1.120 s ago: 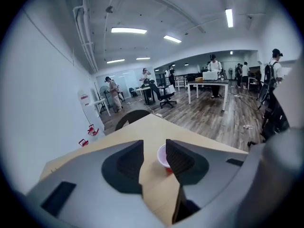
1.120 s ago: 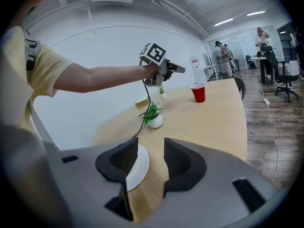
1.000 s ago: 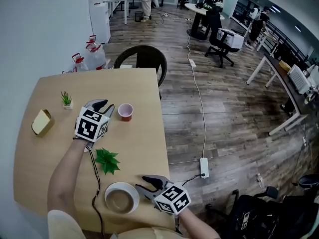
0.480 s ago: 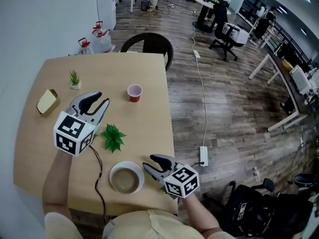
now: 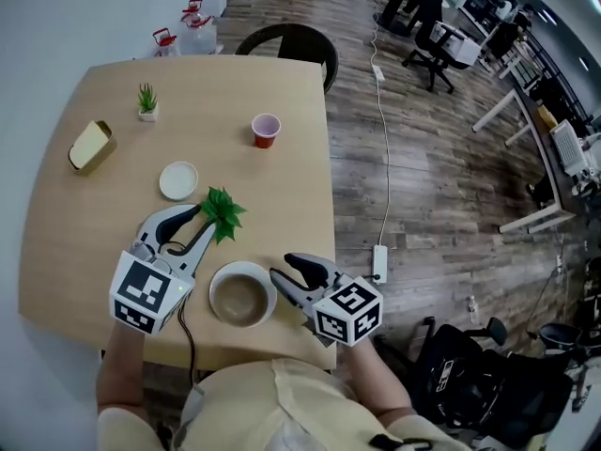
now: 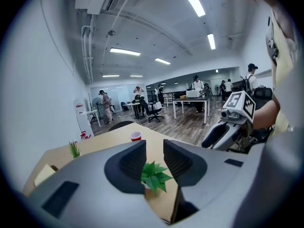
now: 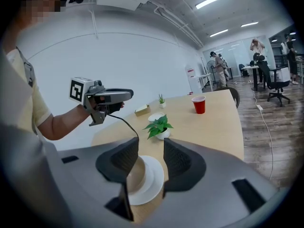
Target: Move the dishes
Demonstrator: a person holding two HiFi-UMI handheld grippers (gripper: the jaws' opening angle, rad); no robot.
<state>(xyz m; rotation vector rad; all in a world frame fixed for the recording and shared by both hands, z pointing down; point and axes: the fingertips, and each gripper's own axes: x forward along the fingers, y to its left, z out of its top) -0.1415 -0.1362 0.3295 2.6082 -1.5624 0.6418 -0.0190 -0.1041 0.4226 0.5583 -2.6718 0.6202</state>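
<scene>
A white bowl (image 5: 242, 297) with a brown inside stands near the table's front edge. My right gripper (image 5: 282, 266) is at its right rim. In the right gripper view the bowl (image 7: 149, 175) shows in the gap between the jaws, with both ribbed pads bare, so the right gripper (image 7: 151, 144) is open. A small white dish (image 5: 178, 179) lies further back on the table. My left gripper (image 5: 200, 220) hovers between dish and bowl. Its tips are beside a green leafy plant (image 5: 223, 212), and it is open and empty (image 6: 154, 144).
A red cup (image 5: 267, 130) stands toward the far right of the wooden table (image 5: 84, 242). A tiny potted plant (image 5: 147, 99) and a yellow block (image 5: 89, 145) sit at the far left. A dark chair (image 5: 291, 40) stands behind the table. A black cable (image 5: 184, 332) trails from the left gripper.
My left gripper has pulled back toward me from beside the red cup to the green plant, uncovering the small white dish. The right gripper has stayed at the bowl's rim.
</scene>
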